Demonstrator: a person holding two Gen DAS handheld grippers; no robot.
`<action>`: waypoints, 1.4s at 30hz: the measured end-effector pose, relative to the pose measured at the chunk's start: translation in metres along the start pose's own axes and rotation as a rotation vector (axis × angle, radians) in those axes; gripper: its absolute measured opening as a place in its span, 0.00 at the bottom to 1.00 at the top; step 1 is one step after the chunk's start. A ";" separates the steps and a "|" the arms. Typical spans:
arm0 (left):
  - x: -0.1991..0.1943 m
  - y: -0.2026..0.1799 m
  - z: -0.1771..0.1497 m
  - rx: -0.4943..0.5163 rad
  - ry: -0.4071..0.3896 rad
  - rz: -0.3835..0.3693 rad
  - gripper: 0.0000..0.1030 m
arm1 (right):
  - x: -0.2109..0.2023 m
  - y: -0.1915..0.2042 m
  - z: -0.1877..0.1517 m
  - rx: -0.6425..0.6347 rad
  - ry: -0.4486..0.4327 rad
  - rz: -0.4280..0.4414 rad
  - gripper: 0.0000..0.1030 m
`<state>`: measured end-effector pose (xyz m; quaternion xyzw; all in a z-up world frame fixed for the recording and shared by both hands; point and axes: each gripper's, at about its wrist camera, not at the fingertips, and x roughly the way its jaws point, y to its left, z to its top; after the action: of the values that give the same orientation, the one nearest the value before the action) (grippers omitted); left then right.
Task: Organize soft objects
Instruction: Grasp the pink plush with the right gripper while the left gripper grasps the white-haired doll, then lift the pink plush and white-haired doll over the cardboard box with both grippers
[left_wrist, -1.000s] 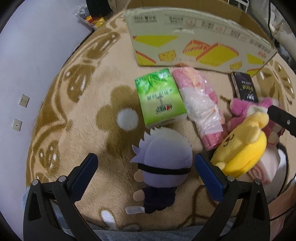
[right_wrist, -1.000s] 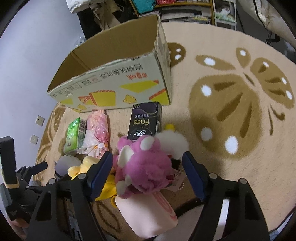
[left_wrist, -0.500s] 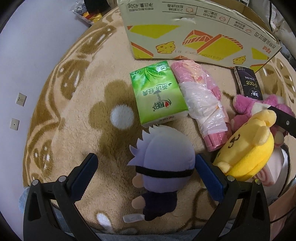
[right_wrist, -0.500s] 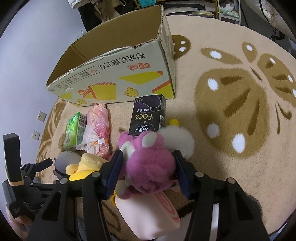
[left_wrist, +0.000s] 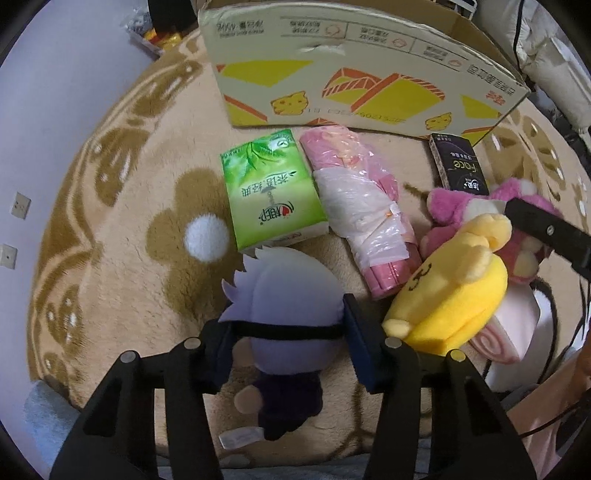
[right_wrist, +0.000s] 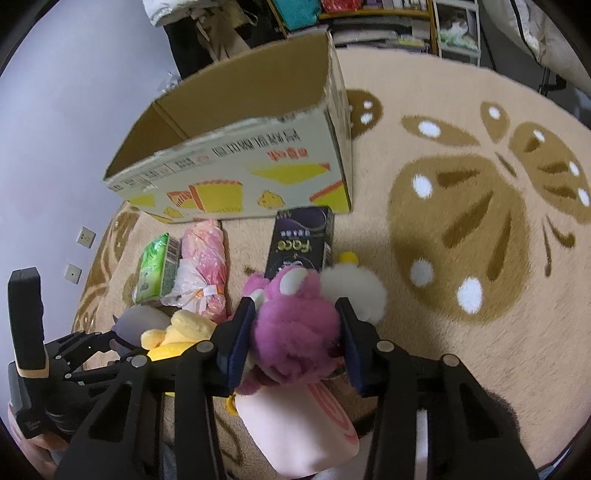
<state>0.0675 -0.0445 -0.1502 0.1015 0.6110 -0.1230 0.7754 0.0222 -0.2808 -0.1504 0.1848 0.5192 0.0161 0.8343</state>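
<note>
- The lavender-haired plush doll with a black blindfold band and dark body (left_wrist: 284, 314) is lying on the beige rug, head toward the cardboard box and feet toward the camera, so its long axis is running along the fingers of the left gripper (left_wrist: 288, 332); those jaws are closing across the head at the band, pads meeting its sides.
- The fuzzy magenta plush bear (right_wrist: 295, 325) is sitting between the jaws of the right gripper (right_wrist: 295, 339), which are closing and already pressing into its fur; it is resting on a pale pink swirl-printed cushion (right_wrist: 299, 424).
- The open yellow-printed cardboard box (right_wrist: 236, 162) is standing beyond both toys, nearer the right hand's side, and looks the likely destination.
- Between the two grips, the yellow plush dog (left_wrist: 454, 295) is lying untouched.
- The right wrist view is showing the box's empty interior and the white pompom (right_wrist: 354, 291) behind the bear; the left wrist view is hiding both but showing the doll's full length.
</note>
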 end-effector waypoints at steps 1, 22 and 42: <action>-0.002 -0.002 0.000 0.008 -0.005 0.008 0.49 | -0.003 0.001 0.000 -0.008 -0.013 -0.006 0.44; -0.108 0.008 0.010 -0.010 -0.464 0.107 0.49 | -0.095 0.021 -0.002 -0.085 -0.418 0.007 0.43; -0.174 -0.005 0.033 0.040 -0.745 0.165 0.50 | -0.109 0.035 0.028 -0.132 -0.606 -0.013 0.43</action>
<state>0.0573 -0.0474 0.0267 0.1141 0.2743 -0.1006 0.9496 0.0023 -0.2802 -0.0342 0.1233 0.2458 -0.0115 0.9614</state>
